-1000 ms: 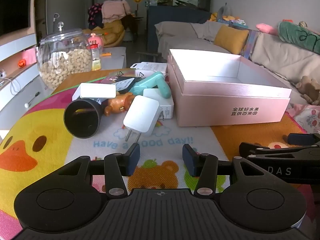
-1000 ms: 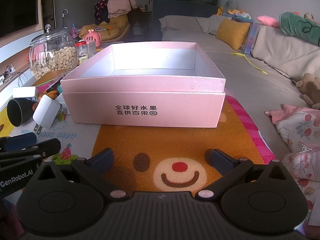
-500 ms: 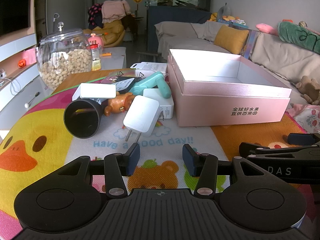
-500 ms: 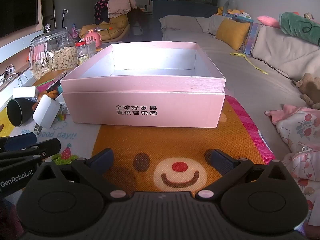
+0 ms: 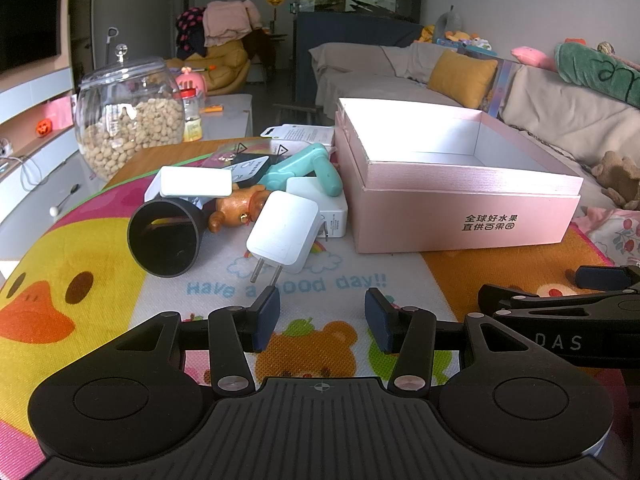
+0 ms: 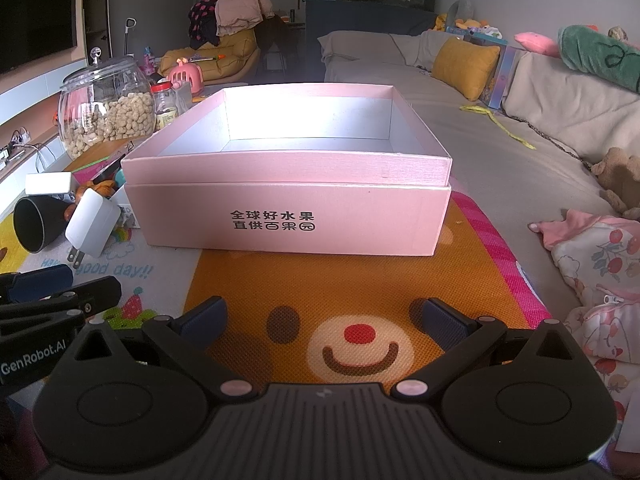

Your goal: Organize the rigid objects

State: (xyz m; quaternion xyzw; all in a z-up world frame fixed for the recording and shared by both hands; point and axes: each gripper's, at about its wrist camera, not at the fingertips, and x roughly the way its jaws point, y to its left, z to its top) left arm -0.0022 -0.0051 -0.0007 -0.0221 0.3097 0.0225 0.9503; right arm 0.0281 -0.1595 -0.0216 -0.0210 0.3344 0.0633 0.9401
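Two tongs, left tongs and right tongs, both parted and empty, hover near the pile: white charger, black cup, teal tool left of empty pink box; sorting apparently unstarted, next likely gripping the charger.

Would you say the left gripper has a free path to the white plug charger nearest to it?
Probably yes. The left gripper is open, and the white plug charger lies just ahead at the front of the pile, prongs toward it, with only bare mat between.
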